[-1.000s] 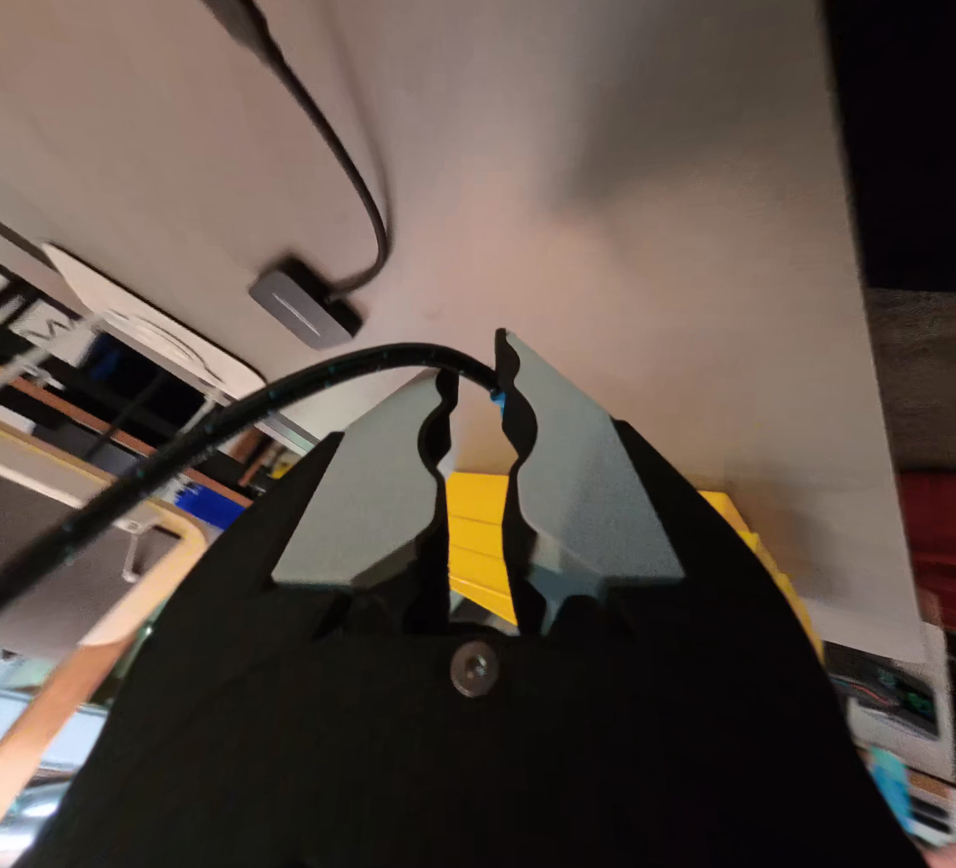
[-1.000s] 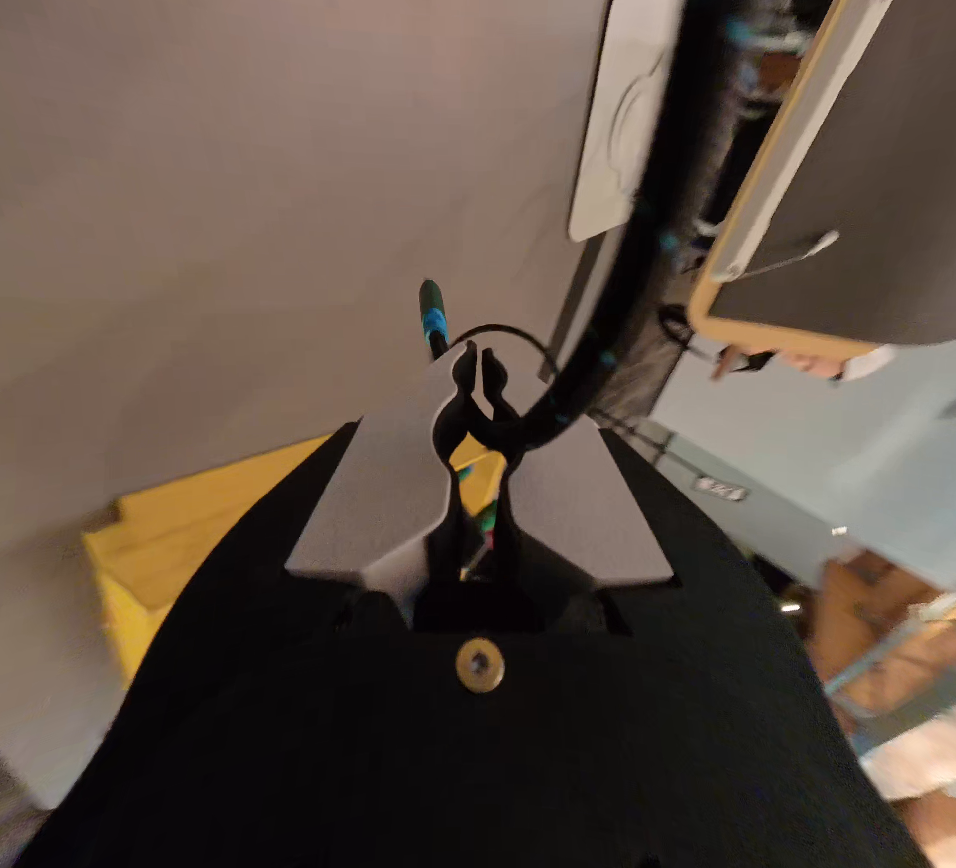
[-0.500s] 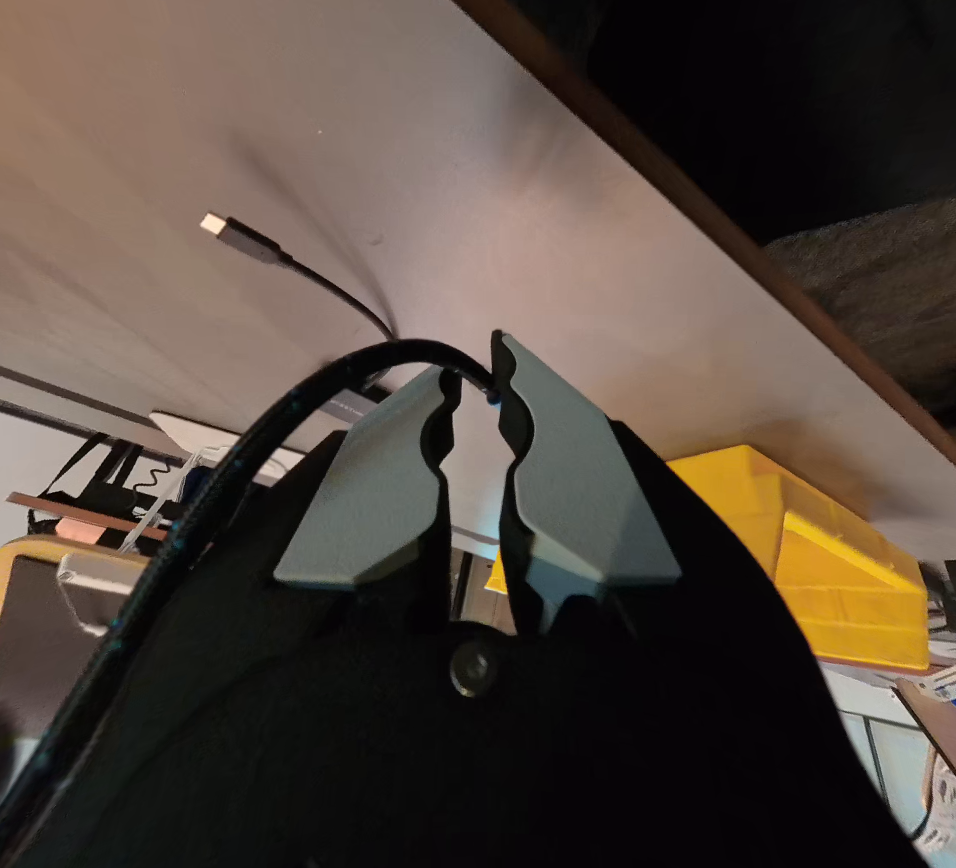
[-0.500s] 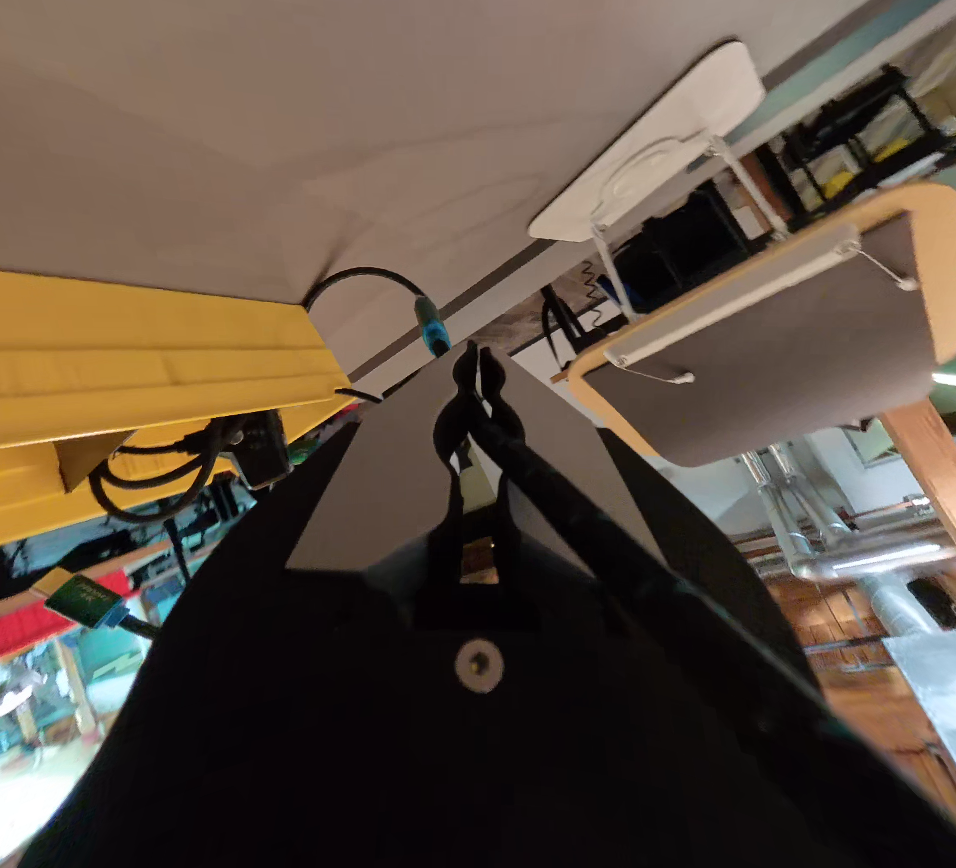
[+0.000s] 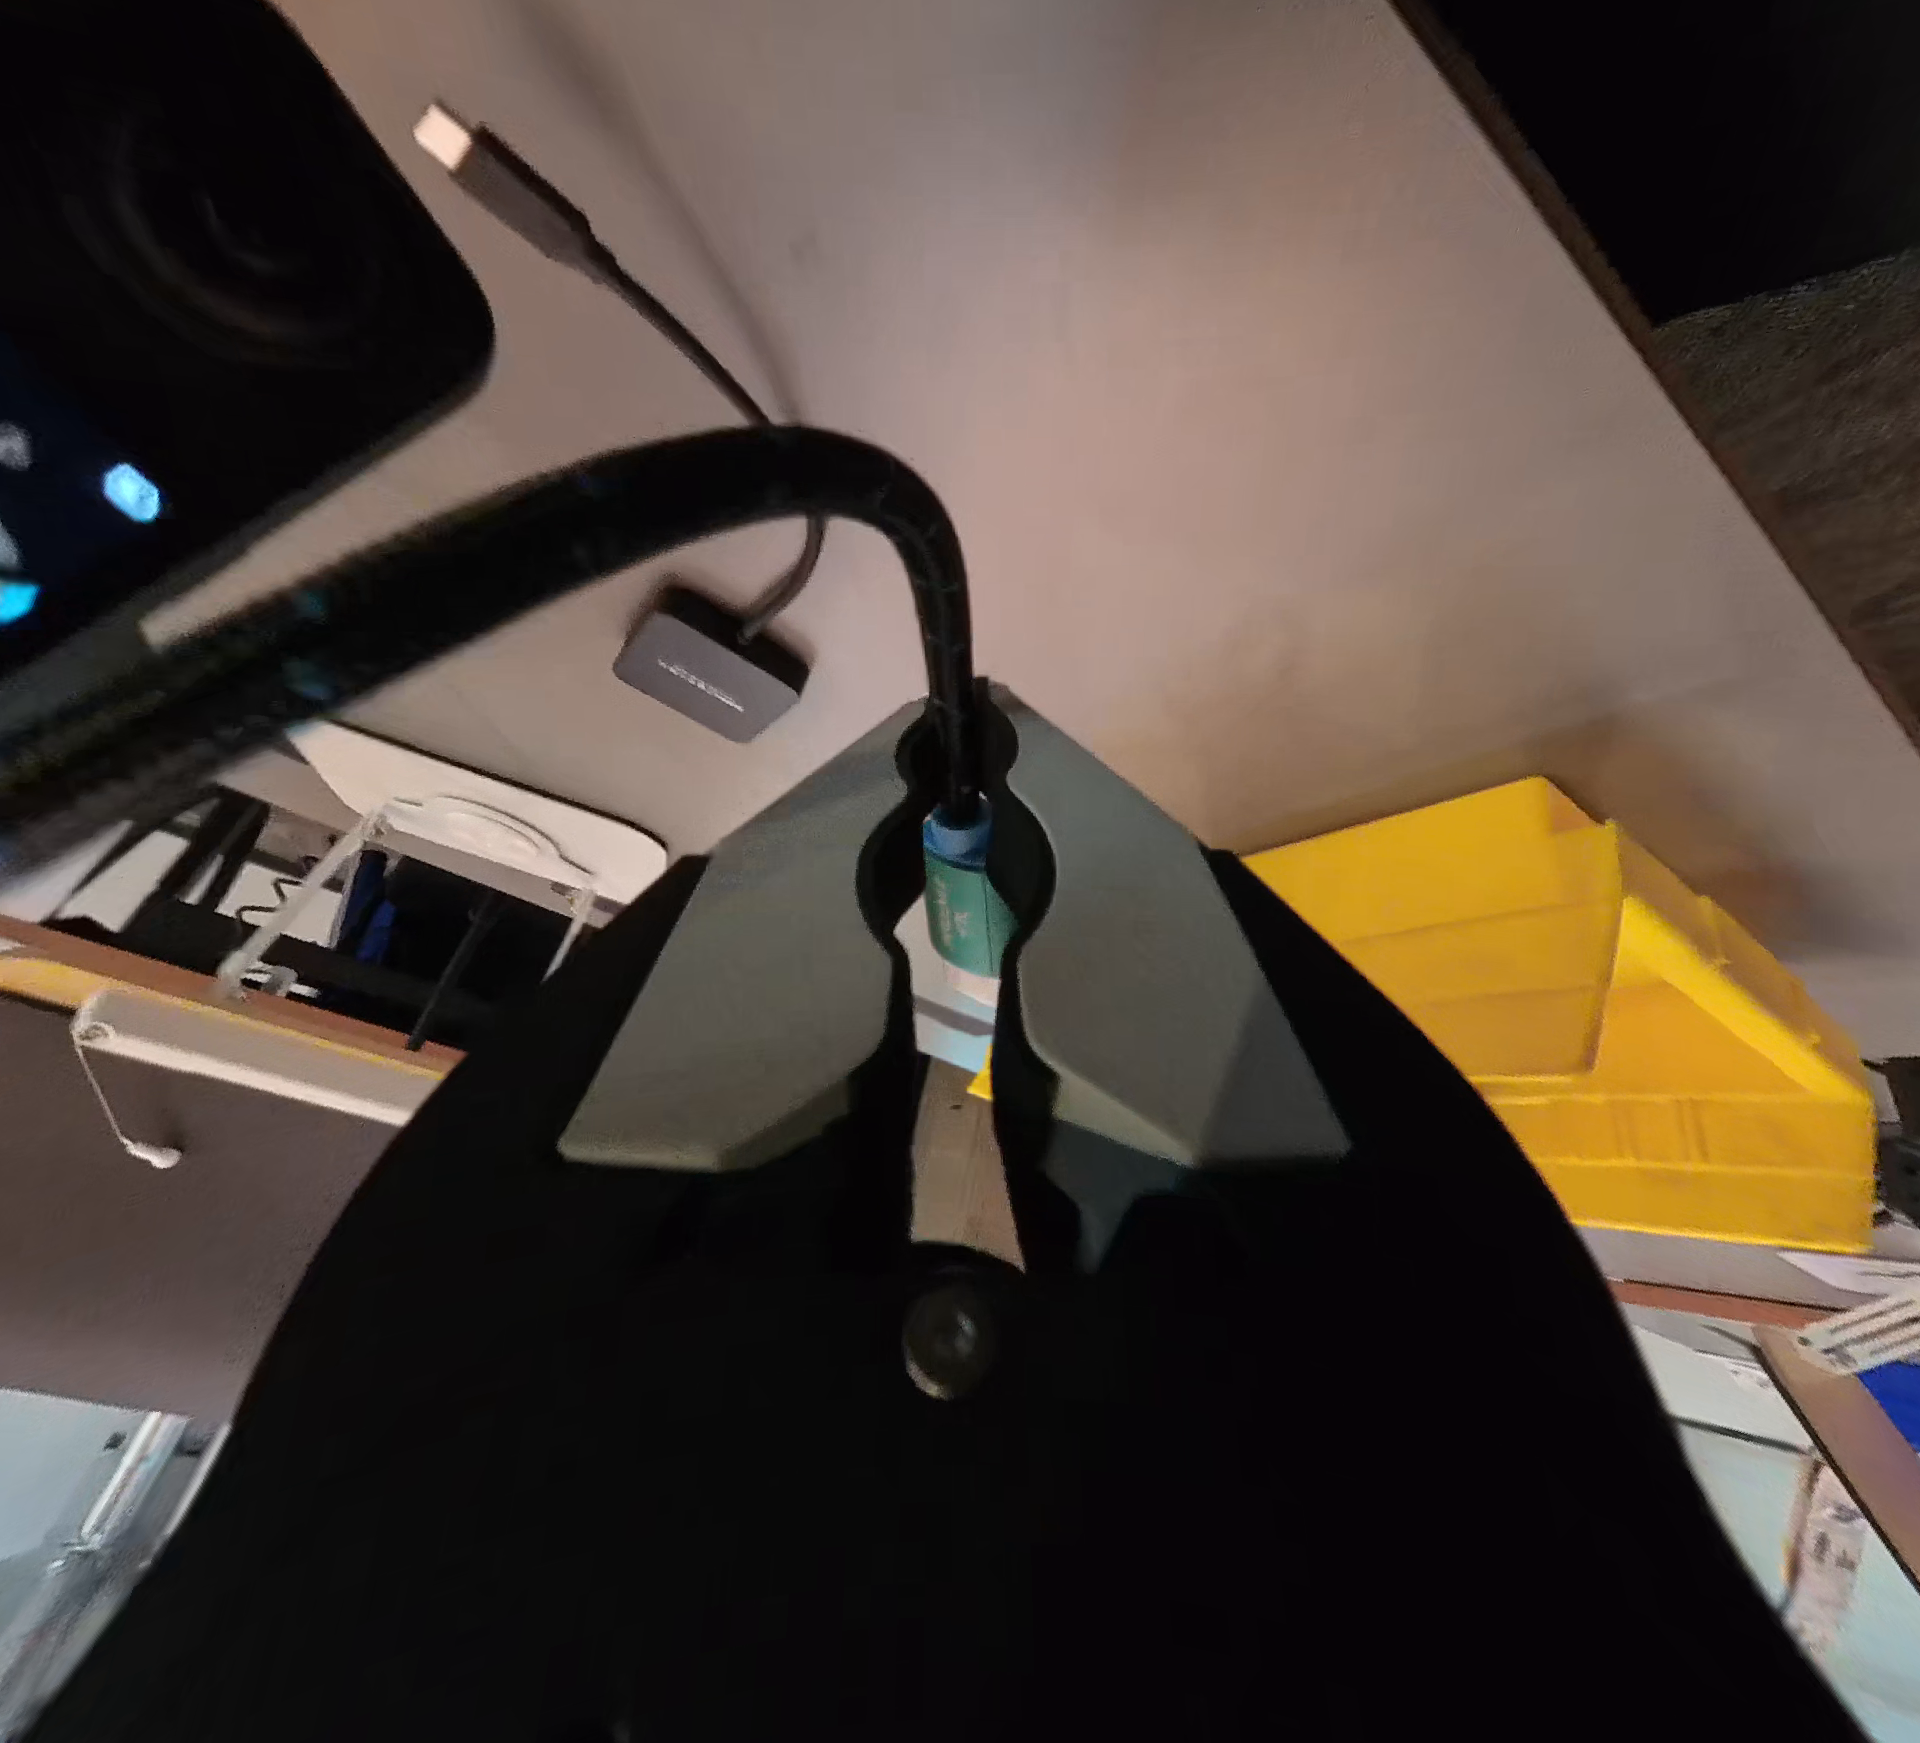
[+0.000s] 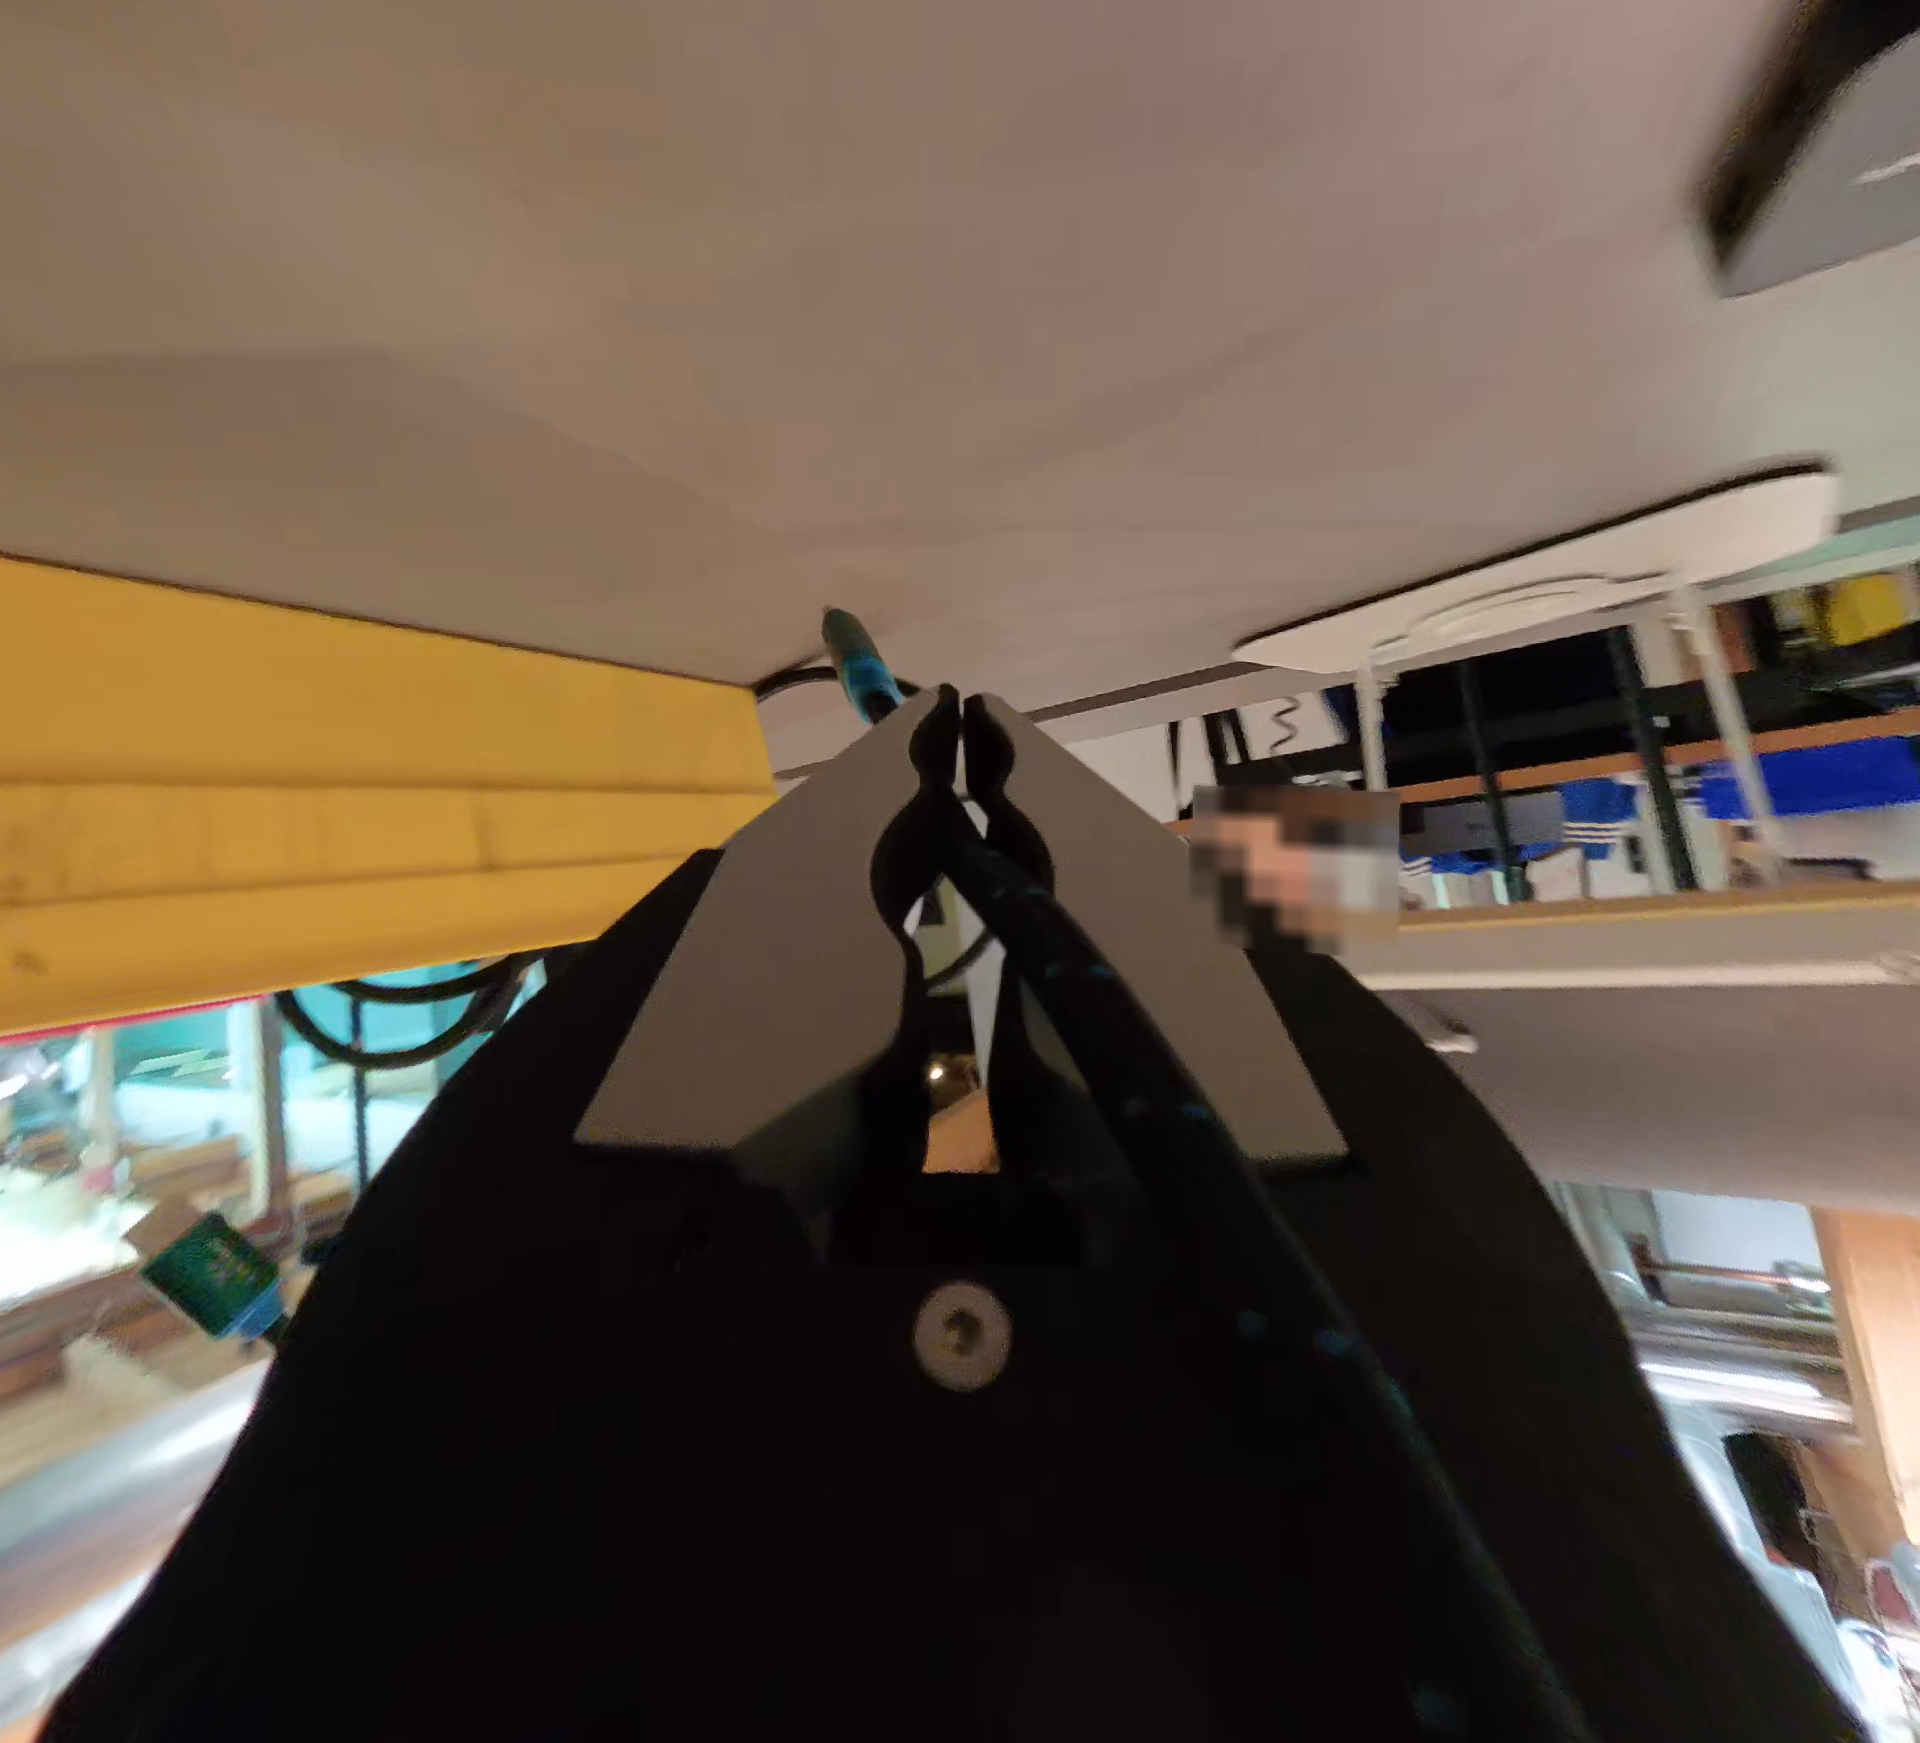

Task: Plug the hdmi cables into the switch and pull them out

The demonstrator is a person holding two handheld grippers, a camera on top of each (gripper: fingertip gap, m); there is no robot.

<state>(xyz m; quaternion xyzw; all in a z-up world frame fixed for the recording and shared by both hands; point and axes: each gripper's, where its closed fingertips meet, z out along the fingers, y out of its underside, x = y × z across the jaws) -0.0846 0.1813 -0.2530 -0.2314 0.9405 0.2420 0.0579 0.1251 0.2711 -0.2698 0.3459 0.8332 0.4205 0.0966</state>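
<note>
On my left wrist view, at nine o'clock, a blurred black device with a round lens and small blue lights (image 5: 156,322) fills the edge; I cannot tell what it is. Just right of it, at about eleven o'clock, a grey plug with a pale metal tip (image 5: 499,187) lies on the pale beige tabletop (image 5: 1195,291), and its thin dark lead runs down to a small flat grey switch box with rounded corners (image 5: 712,663) near centre. Below that box a white rounded stand base (image 5: 468,820) sits near the table's edge. My left gripper (image 5: 951,737) has its grey fingers (image 5: 1143,966) pinching a thick black braided hdmi cable (image 5: 727,488) just behind its teal connector with a blue collar (image 5: 961,893); the connector points back toward the camera, well apart from the switch box. The cable arches up and off toward nine o'clock. At three o'clock a stack of yellow plastic bins (image 5: 1558,1018) rests on the table.

On my right wrist view the yellow bins (image 6: 364,779) sit at nine o'clock, with another green connector (image 6: 208,1272) hanging low at eight o'clock. At centre my right gripper (image 6: 961,711) is pressed together on the black braided cable (image 6: 1039,914), which trails back toward five o'clock. Just beyond the tips, at twelve o'clock, a second teal connector (image 6: 857,659) lies on the table. The grey switch box (image 6: 1829,166), blurred, is at two o'clock, with the white stand base (image 6: 1558,571) below it.
</note>
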